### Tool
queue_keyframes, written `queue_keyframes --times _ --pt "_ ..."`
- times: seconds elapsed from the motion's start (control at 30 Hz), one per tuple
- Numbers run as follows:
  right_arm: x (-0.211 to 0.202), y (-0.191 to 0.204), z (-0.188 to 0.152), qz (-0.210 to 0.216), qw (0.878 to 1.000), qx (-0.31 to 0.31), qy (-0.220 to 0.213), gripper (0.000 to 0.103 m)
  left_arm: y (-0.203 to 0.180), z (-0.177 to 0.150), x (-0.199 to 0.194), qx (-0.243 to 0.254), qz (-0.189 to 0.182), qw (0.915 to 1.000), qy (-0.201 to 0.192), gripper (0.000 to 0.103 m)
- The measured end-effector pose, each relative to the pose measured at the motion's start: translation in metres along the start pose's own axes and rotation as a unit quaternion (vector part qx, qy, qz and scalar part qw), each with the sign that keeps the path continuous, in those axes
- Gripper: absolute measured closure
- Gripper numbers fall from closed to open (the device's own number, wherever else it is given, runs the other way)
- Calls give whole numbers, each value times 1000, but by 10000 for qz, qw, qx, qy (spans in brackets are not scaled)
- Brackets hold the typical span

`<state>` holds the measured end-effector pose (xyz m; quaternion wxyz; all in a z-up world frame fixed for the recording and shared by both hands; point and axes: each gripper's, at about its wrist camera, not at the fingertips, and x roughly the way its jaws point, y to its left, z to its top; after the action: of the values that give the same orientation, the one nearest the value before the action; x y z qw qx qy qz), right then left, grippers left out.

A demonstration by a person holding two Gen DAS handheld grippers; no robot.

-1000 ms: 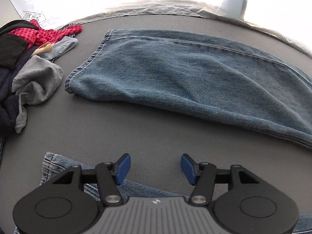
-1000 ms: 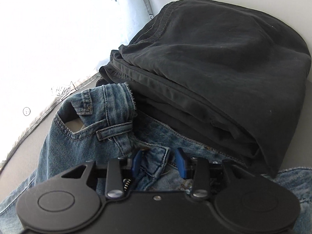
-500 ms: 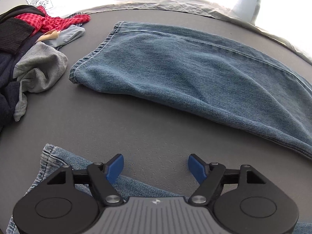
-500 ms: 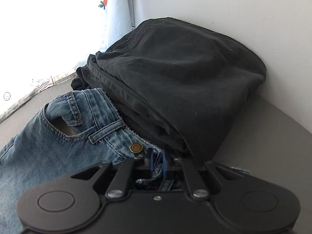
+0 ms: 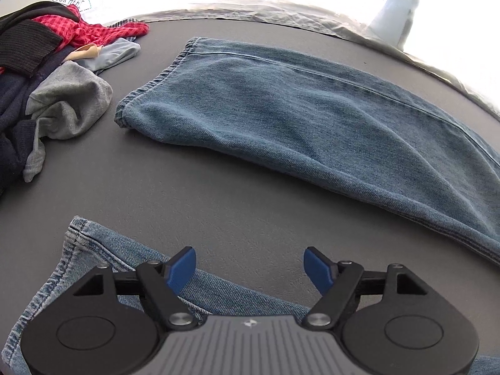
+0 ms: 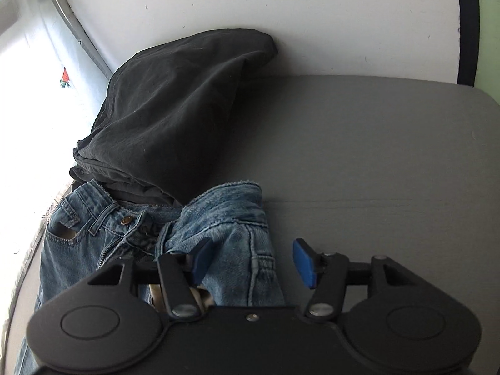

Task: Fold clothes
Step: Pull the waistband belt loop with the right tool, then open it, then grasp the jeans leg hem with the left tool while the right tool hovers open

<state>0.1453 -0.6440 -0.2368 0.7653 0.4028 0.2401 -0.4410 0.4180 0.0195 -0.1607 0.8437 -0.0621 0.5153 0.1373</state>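
- A pair of faded blue denim jeans [image 5: 312,125] is spread flat across the dark grey tabletop [image 5: 187,193], one leg stretched from the hem at the far left down towards the near right.
- The hem of the second leg [image 5: 93,250] is seen at the near left edge, lying under the left gripper [image 5: 250,268].
- The left gripper is held wide apart, blue pads clear of the cloth, nothing between them but bare table.
- In the right wrist view the waistband end of the jeans [image 6: 93,234] is found at the left, with brass button, belt loop and front pocket showing.
- A bunched fold of the waistband [image 6: 228,215] is raised just in front of the right gripper [image 6: 250,262].
- The right gripper's jaws are opening; the denim fold lies against the left pad [image 6: 201,259], while the right pad [image 6: 304,262] stands clear over the table, so no squeeze is seen.
- A folded black garment [image 6: 175,109] is stacked just beyond the waistband, touching it, and is pushed against the white wall [image 6: 281,15].
- At the far left in the left wrist view a loose heap of clothes [image 5: 40,87] is piled: red checked cloth, a grey piece, dark navy and black pieces.
- Pale sheeting [image 5: 281,12] is draped along the far table edge, washed out by bright light.
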Motion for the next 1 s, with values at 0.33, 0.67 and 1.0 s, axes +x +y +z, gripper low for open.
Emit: queue_keyframes --times 0.33,0.67,1.0 --pt "-24 19 10 232 9882 -1490 -274 95 9 -46 -36 -126 226 9997 -39 26" --pt "-17 -18 3 -657 9868 -1477 82 68 58 -73 -48 -609 703 9957 -56 26" --pt "-49 -22 -16 -636 9936 -922 120 14 113 -48 -31 -546 1158 9914 -287 26"
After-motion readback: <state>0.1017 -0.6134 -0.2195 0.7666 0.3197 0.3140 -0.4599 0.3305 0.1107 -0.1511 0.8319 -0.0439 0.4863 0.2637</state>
